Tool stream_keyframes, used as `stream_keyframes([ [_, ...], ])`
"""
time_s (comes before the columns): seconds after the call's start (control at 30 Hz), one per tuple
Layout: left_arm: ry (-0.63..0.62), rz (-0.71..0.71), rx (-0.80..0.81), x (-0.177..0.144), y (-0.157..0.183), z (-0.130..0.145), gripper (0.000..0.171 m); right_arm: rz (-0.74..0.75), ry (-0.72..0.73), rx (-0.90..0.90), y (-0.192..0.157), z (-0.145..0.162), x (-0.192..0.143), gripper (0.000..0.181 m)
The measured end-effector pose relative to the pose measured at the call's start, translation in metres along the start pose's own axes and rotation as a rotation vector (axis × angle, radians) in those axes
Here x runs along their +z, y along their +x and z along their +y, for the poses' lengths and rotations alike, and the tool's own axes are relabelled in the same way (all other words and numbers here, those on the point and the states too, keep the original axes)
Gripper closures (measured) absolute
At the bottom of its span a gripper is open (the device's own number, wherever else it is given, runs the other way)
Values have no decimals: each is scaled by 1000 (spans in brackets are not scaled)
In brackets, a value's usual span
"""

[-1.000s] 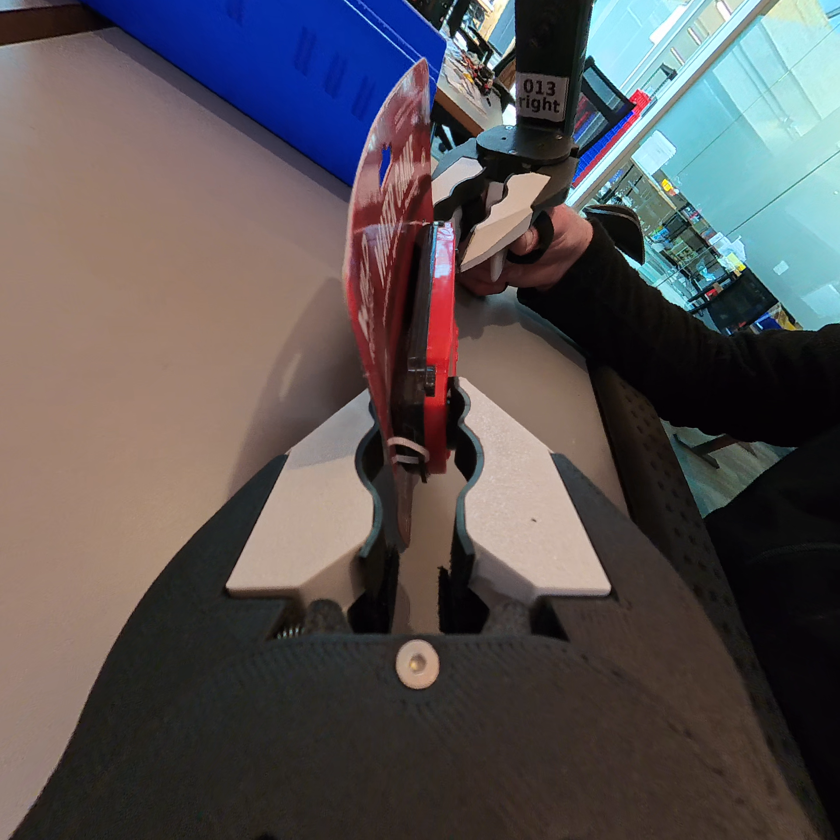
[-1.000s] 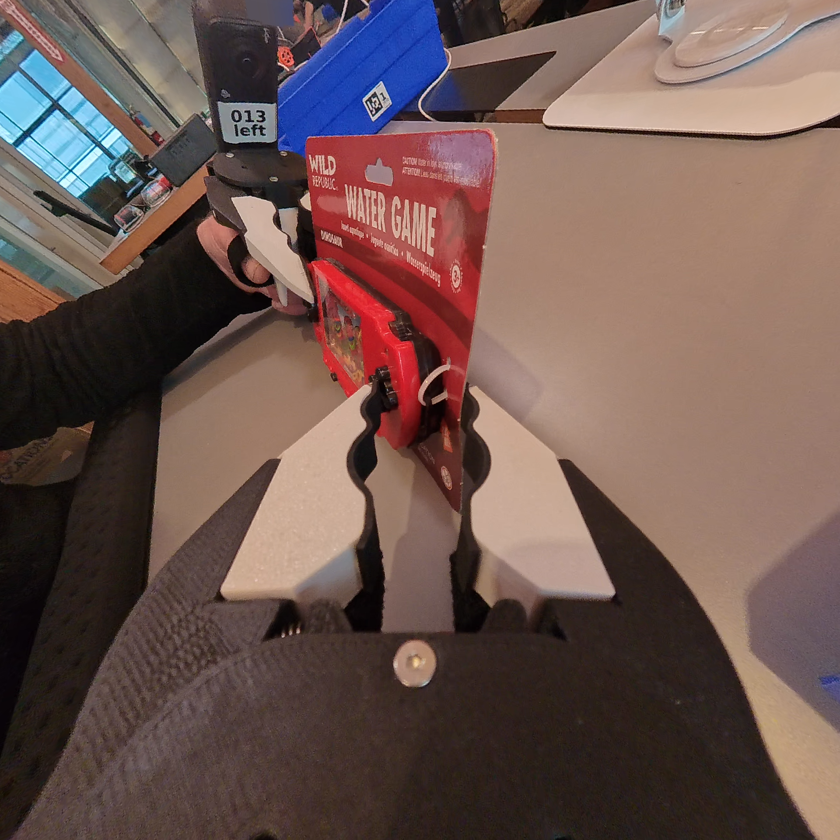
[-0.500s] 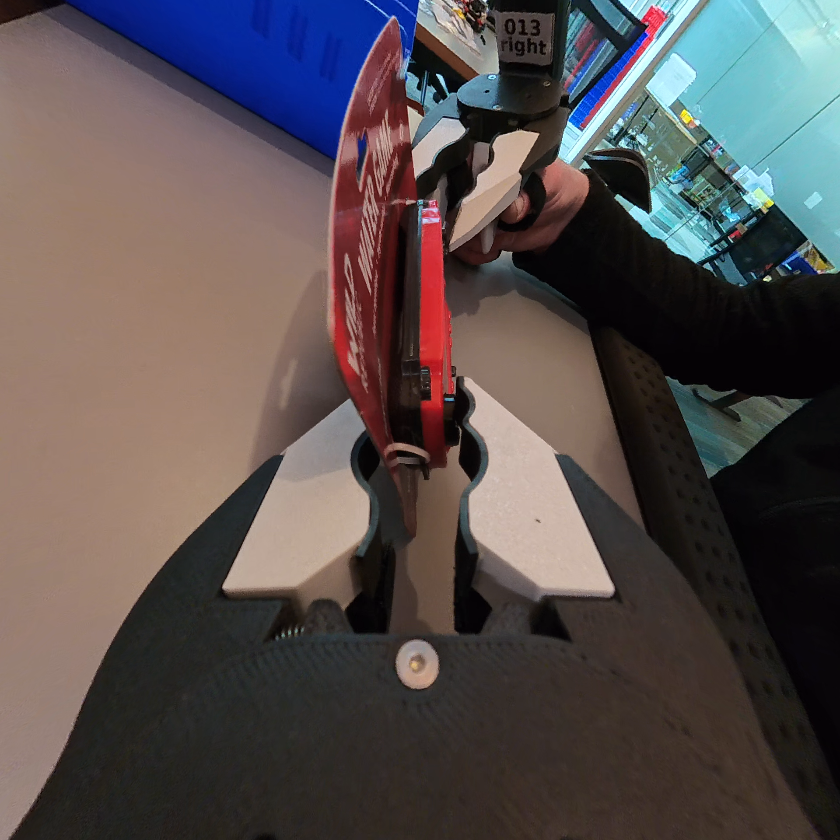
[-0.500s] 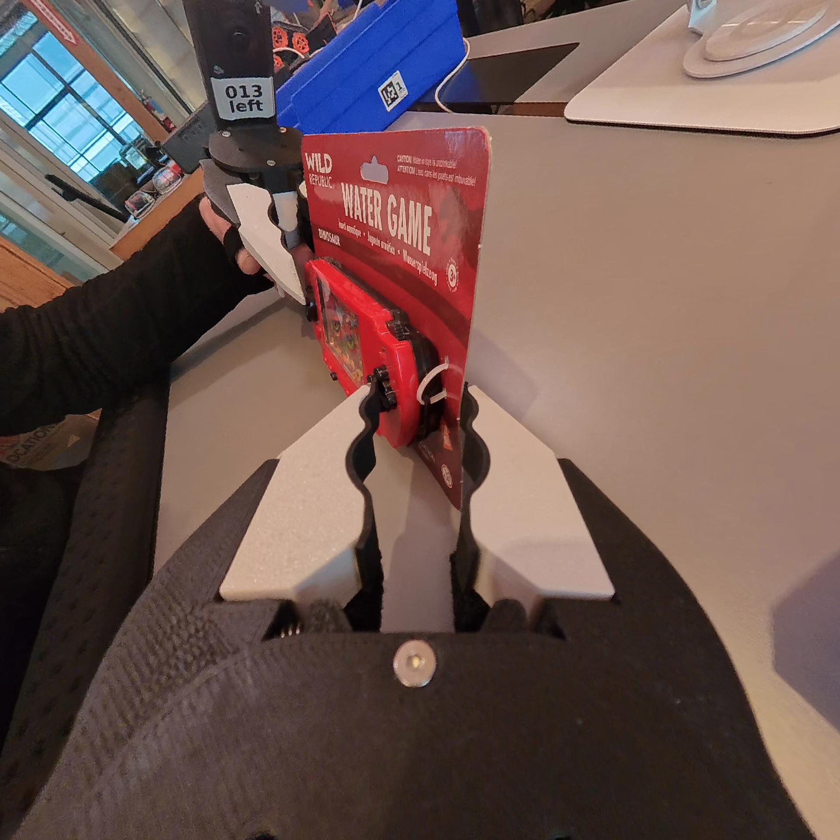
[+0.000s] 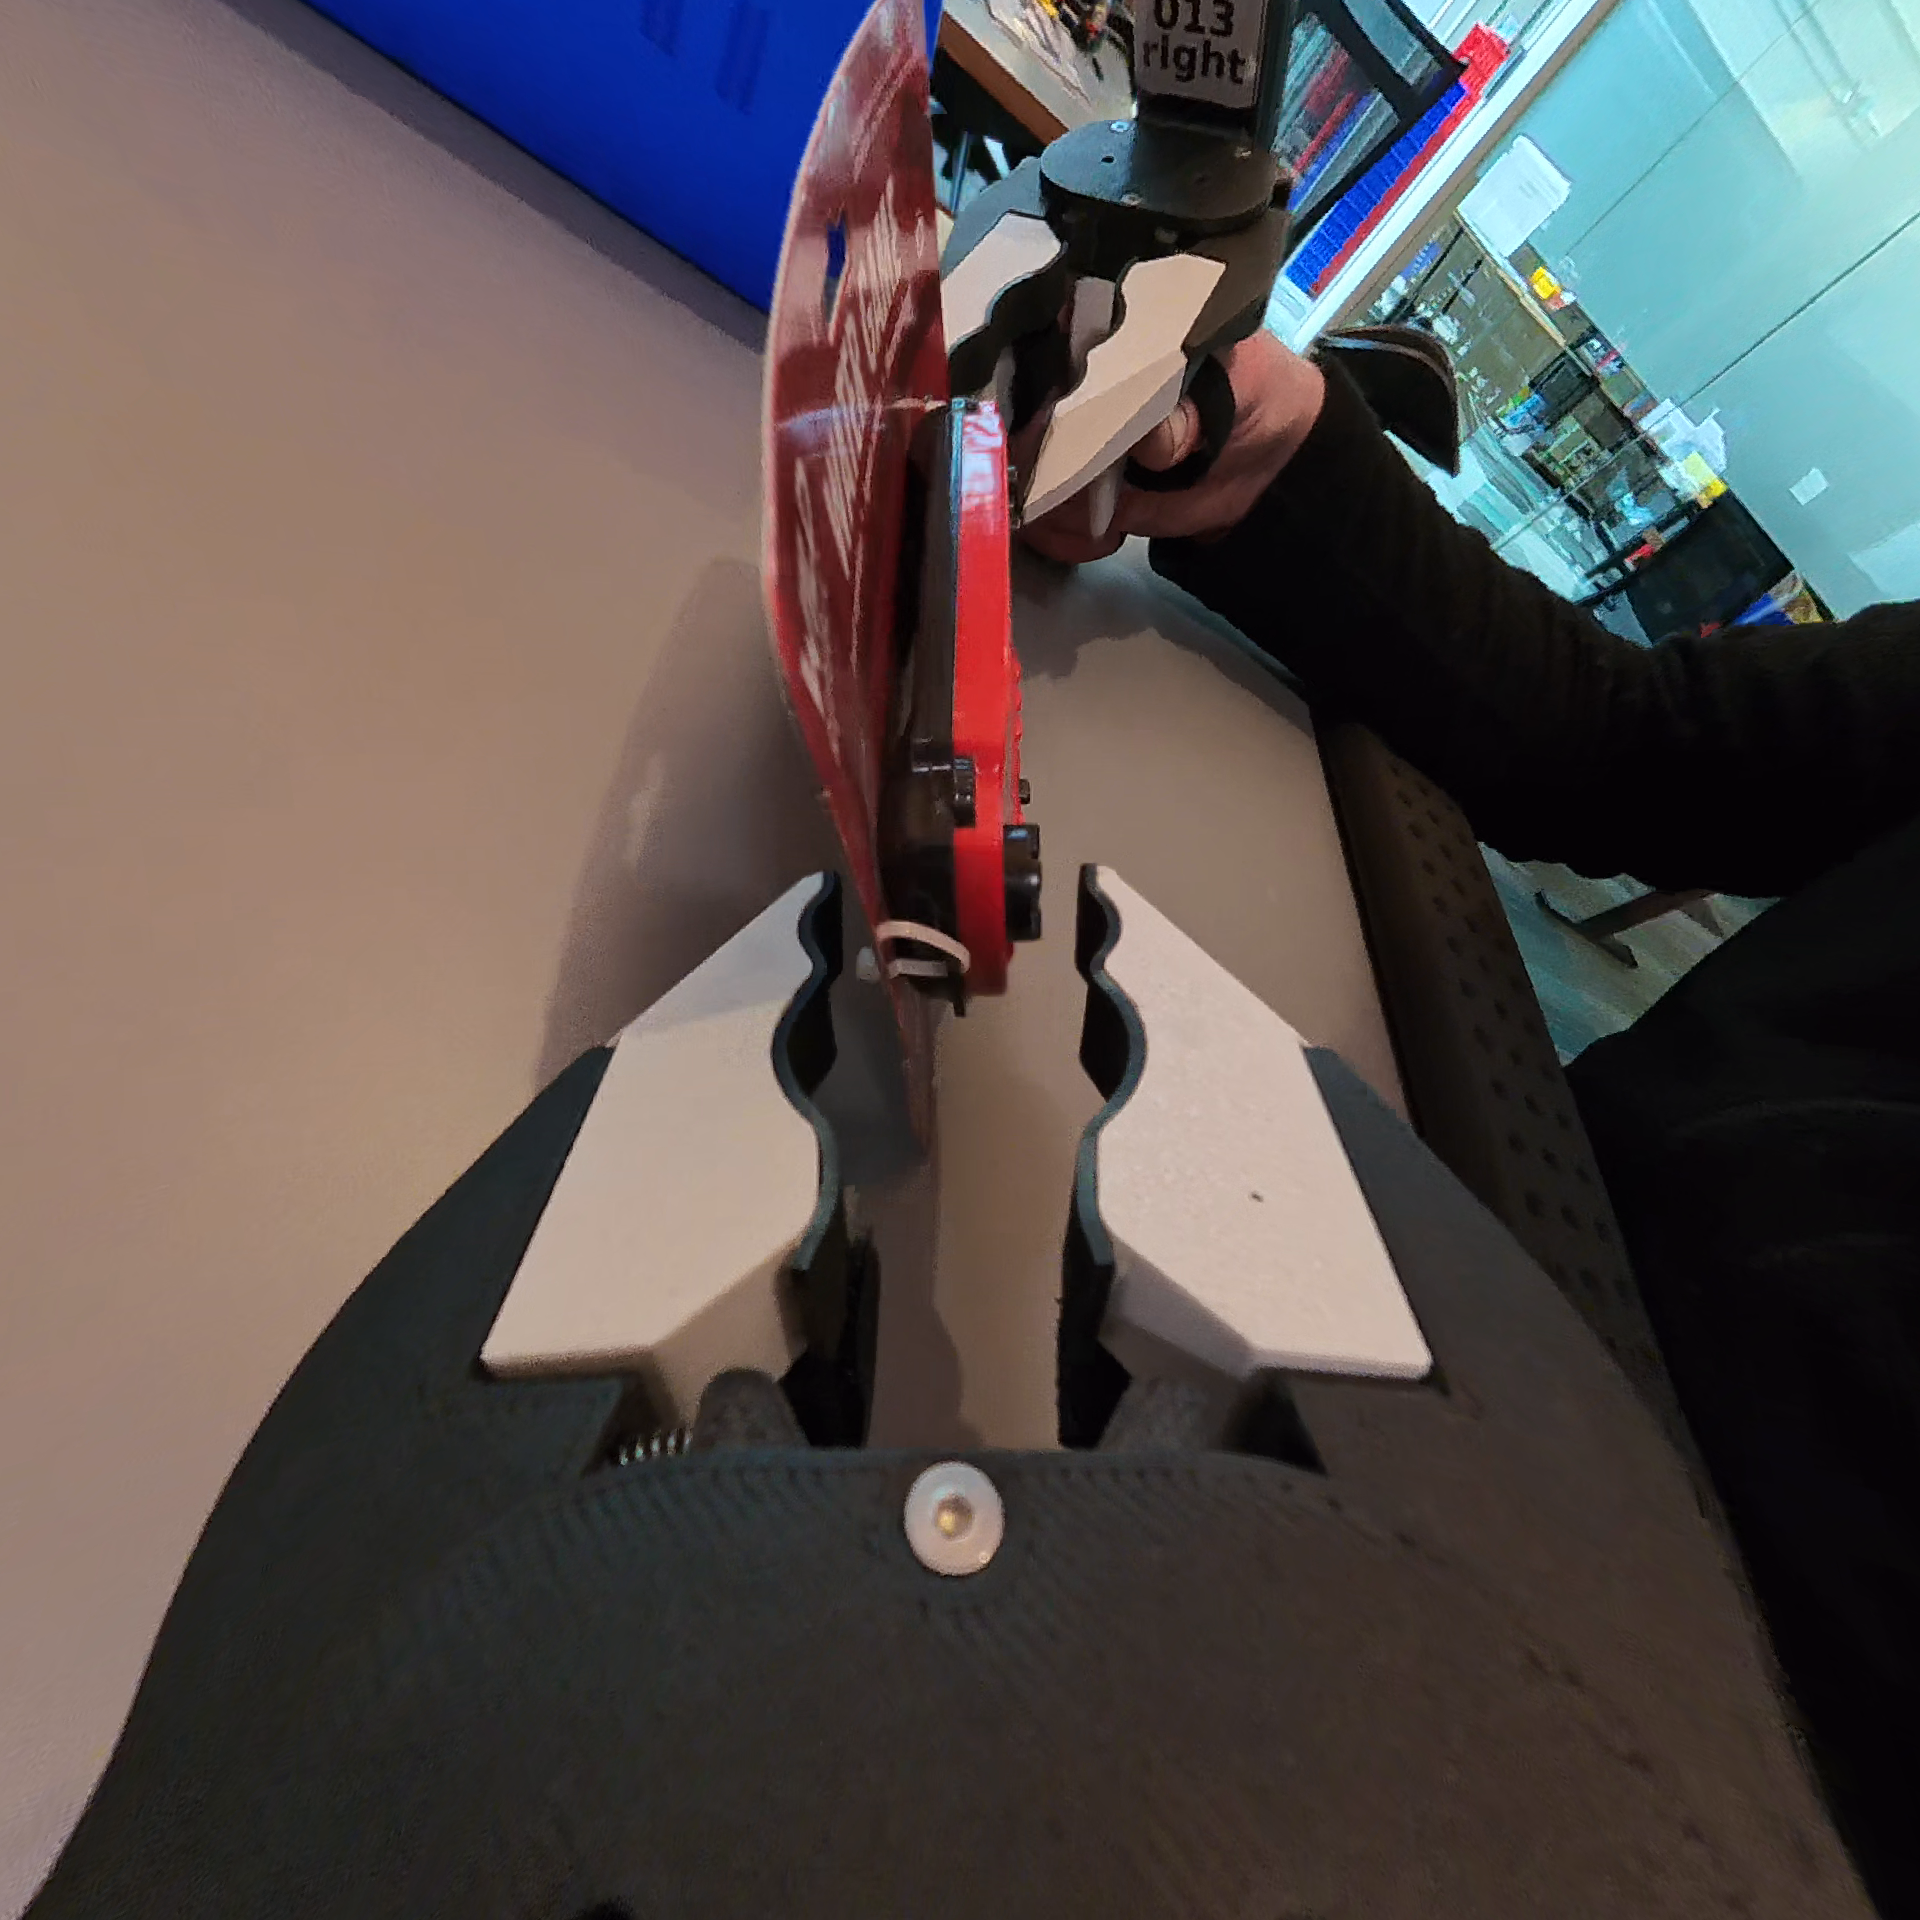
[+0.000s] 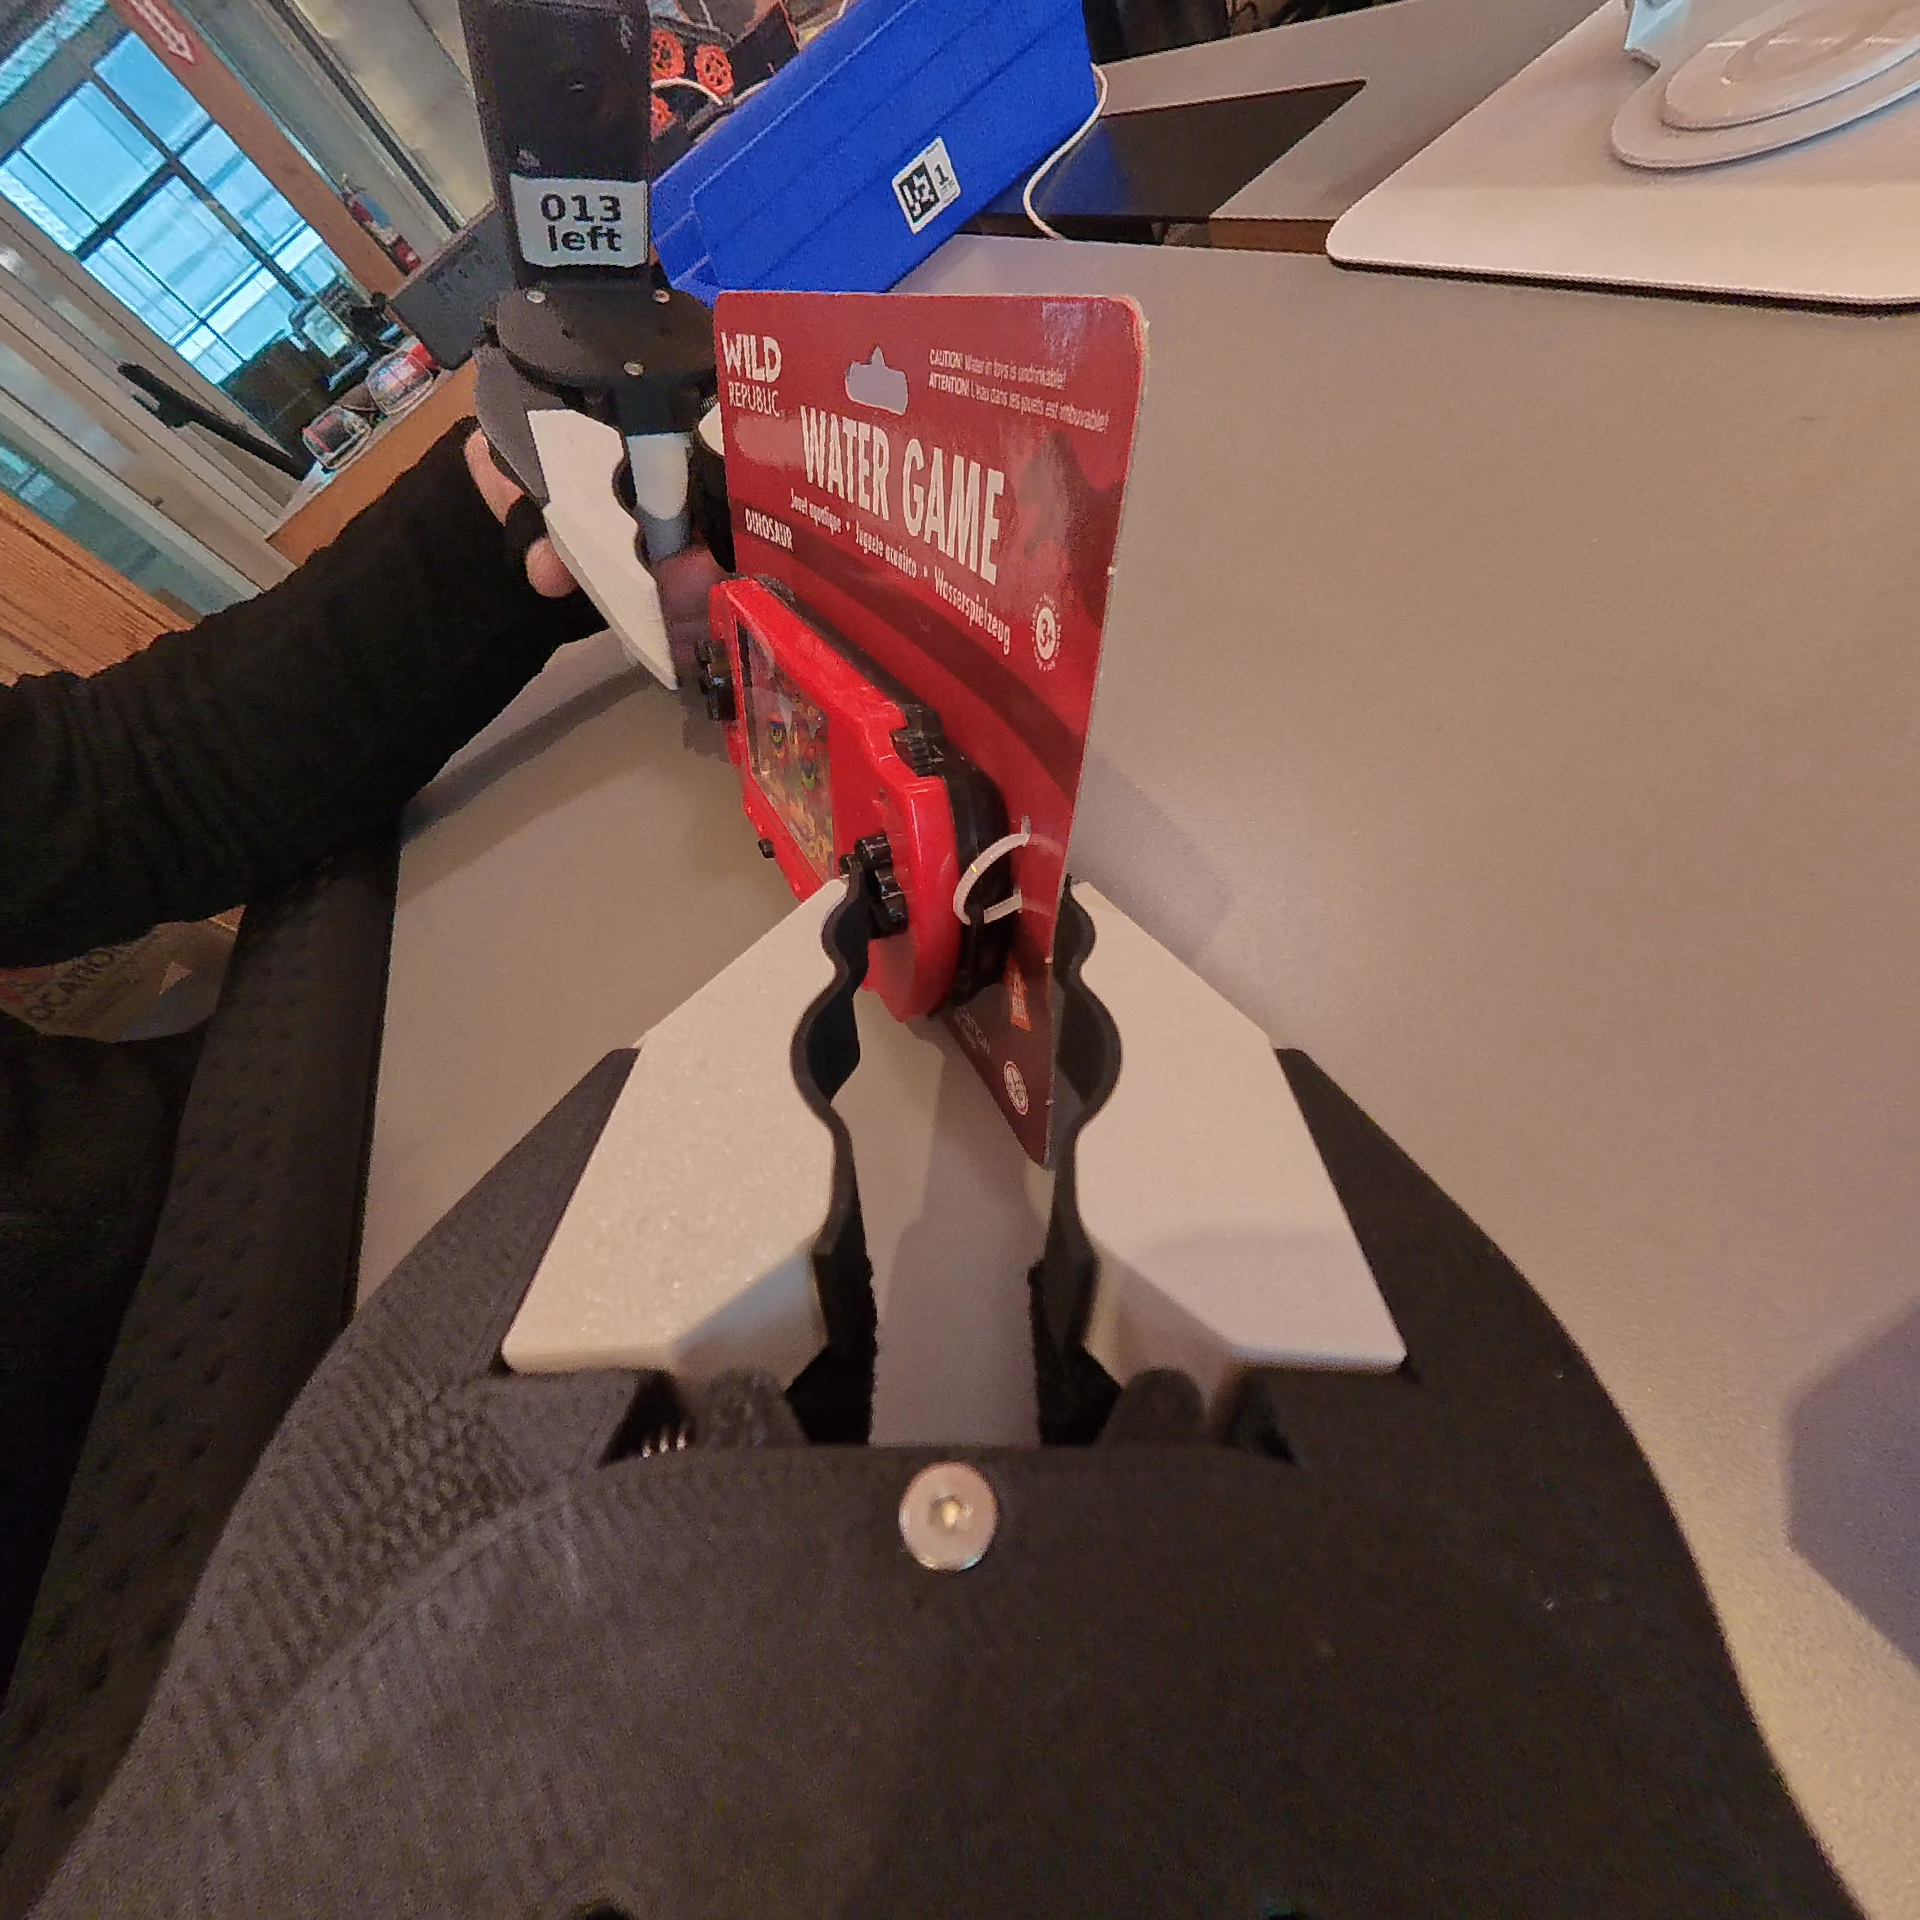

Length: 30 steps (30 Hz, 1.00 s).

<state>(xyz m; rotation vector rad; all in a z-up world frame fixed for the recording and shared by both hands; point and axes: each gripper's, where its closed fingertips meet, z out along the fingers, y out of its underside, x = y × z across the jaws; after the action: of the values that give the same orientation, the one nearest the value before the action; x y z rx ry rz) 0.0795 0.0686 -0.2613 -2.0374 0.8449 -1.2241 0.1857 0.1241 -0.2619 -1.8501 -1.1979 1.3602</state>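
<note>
Left wrist view. The left gripper (image 5: 956, 914) has its two grey fingers (image 5: 717, 1091) spread apart, with clear gaps on both sides of the toy package (image 5: 831, 582) that stands between their tips; neither finger touches it. The package is a red backing card seen nearly edge-on, upright above the grey table (image 5: 312, 675), with a red handheld game (image 5: 982, 707) fastened to the face turned toward the person by a white zip tie (image 5: 920, 961). At the far end of the package the right gripper (image 5: 1023, 457) meets the game's upper edge, held by a hand (image 5: 1236, 447) in a black sleeve (image 5: 1558, 707). A blue bin (image 5: 623, 114) stands behind the card on the table.

Right wrist view. The right gripper (image 6: 956, 925) is clenched on the near end of the package (image 6: 935, 540): one finger (image 6: 727, 1101) presses the red game (image 6: 842, 790), the other lies against the back of the card. The card stands upright, its printed face toward the person. The left gripper (image 6: 675, 613) is at the far end of the game, just beside it; whether it touches there cannot be told from this view. The blue bin (image 6: 831, 156) lies beyond the card, and a pale mat (image 6: 1662, 197) with a white round base on it lies farther along the table (image 6: 1507, 727).
</note>
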Motion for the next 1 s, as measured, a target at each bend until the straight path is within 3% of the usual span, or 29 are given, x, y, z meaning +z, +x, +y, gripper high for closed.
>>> stream_keyframes([
  [0.27,9,-19,-3,6,-3,1,141,-1,-3,-1,0,1,0,149],
  [1.0,17,-2,-22,7,-4,1,142,6,-44,-32,-1,7,1,145],
])
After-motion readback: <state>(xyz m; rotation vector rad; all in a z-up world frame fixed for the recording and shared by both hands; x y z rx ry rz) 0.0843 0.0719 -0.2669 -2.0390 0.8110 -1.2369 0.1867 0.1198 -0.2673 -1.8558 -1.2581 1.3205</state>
